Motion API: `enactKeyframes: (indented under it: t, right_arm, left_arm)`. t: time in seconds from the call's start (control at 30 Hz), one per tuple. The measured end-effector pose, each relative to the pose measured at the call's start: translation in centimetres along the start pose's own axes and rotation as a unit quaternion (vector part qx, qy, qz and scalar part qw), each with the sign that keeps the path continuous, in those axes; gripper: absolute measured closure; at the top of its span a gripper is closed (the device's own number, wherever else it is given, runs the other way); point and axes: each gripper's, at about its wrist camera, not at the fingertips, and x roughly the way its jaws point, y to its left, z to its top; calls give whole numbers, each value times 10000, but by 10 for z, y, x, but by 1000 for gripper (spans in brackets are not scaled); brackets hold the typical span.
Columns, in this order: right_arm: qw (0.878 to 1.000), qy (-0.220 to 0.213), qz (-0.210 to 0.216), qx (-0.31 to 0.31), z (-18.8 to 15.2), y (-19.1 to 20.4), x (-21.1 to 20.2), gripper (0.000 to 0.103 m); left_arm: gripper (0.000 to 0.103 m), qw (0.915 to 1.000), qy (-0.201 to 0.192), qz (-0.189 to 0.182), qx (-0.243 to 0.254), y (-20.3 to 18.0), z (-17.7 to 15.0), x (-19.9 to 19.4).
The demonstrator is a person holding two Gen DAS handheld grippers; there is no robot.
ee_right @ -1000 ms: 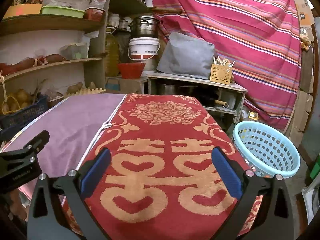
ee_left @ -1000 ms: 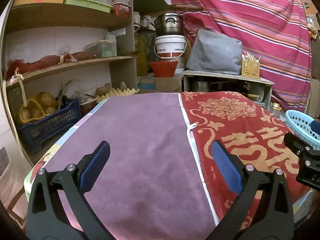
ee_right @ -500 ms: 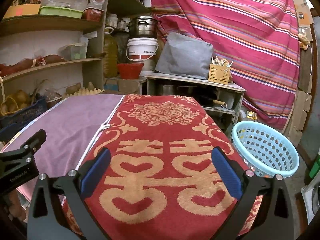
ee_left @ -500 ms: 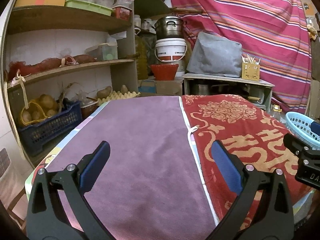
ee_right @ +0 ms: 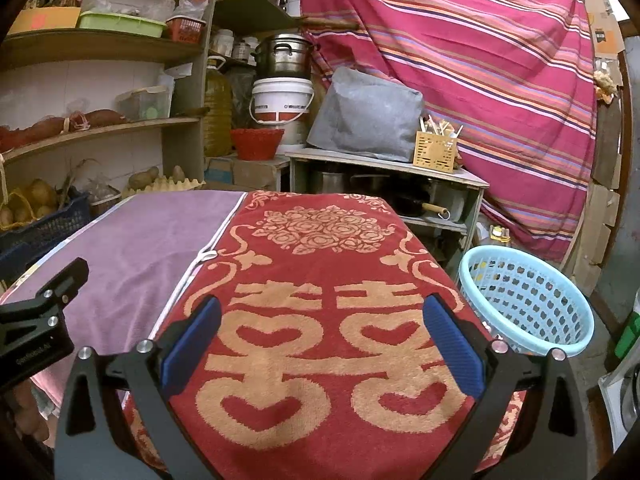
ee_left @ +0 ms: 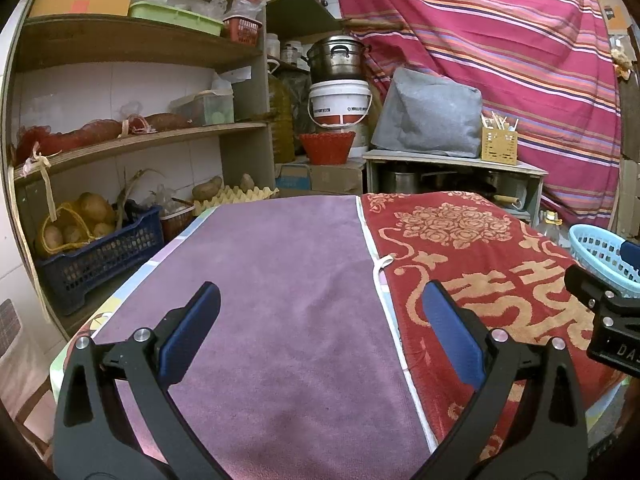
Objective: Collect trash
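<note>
Two towels point(ee_left: 280, 300) point(ee_right: 332, 320), one basket point(ee_right: 560, 344) (light blue)

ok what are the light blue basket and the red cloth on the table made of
The light blue basket looks like moulded plastic: smooth, slightly glossy walls pierced by regular rows of holes, with a thick rolled rim. The red cloth looks like woven terry towelling: a matte, fuzzy looped pile with the tan hearts and roses worked into the weave, though the fibre itself cannot be told.

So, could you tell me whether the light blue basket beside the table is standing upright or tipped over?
Upright. The light blue basket has its open rim facing up, in the right wrist view; small scraps show through its mesh near the bottom.
</note>
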Motion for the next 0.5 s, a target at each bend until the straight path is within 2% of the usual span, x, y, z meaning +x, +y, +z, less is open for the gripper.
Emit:
enactKeyframes:
  t: [0.5]
  right_arm:
    - [10000,-19,-11,-10,1,-1,0,5]
  left_arm:
    - [5,10000,-11,-27,37,0,0,0]
